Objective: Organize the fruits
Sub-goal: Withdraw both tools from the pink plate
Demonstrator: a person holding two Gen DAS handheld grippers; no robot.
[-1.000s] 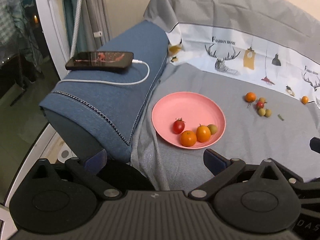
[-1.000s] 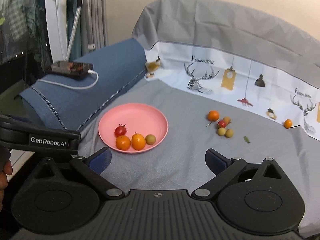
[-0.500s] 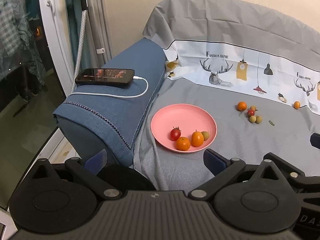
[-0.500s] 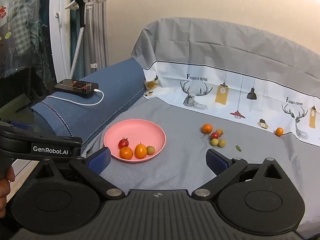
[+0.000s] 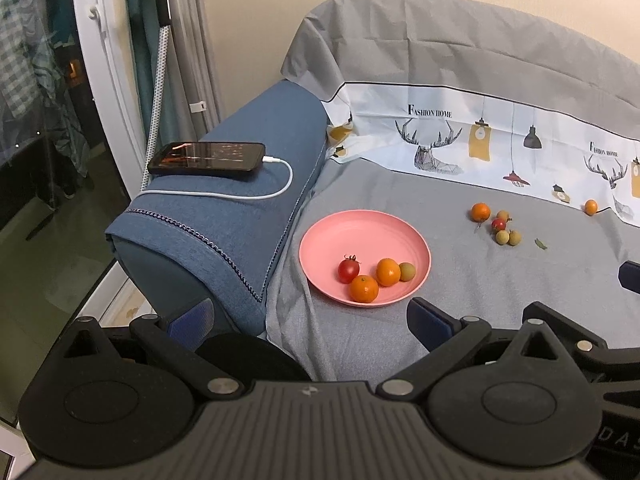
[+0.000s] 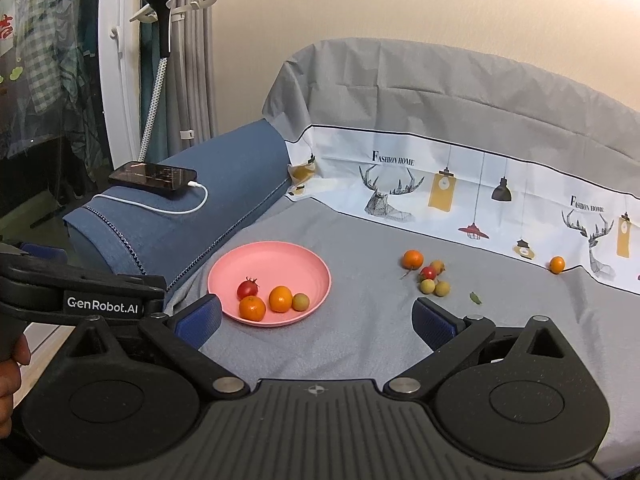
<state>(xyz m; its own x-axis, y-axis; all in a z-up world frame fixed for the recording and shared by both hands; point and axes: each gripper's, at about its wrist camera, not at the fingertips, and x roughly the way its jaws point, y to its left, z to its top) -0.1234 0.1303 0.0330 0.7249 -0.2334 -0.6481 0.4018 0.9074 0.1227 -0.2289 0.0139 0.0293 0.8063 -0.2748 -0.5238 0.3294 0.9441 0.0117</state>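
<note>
A pink plate point(image 5: 362, 230) point(image 6: 280, 258) lies on the grey sofa cover. It holds a cherry tomato point(image 5: 348, 270) point(image 6: 247, 289), two small oranges point(image 5: 364, 289) point(image 6: 280, 298) and a greenish fruit point(image 5: 407, 271) point(image 6: 300, 302). To its right a loose cluster point(image 5: 498, 226) point(image 6: 430, 276) of an orange, a red fruit and pale fruits sits on the cloth. A lone orange point(image 5: 591, 206) point(image 6: 557, 264) rests by the printed border. My left gripper point(image 5: 310, 320) and right gripper point(image 6: 316, 318) both stand open and empty, back from the plate.
A phone point(image 5: 208, 158) point(image 6: 154, 176) on a white charging cable lies on the blue armrest point(image 5: 224, 216) at the left. A small leaf point(image 6: 475, 298) lies right of the cluster. A person's hand point(image 6: 10, 376) holds the left gripper at the left edge. A window frame and a hanger stand behind.
Both grippers have pulled back and tilted up, so the plate and the fruits look smaller and lower and more wall shows. The fruits have not moved. Both grippers stay open.
</note>
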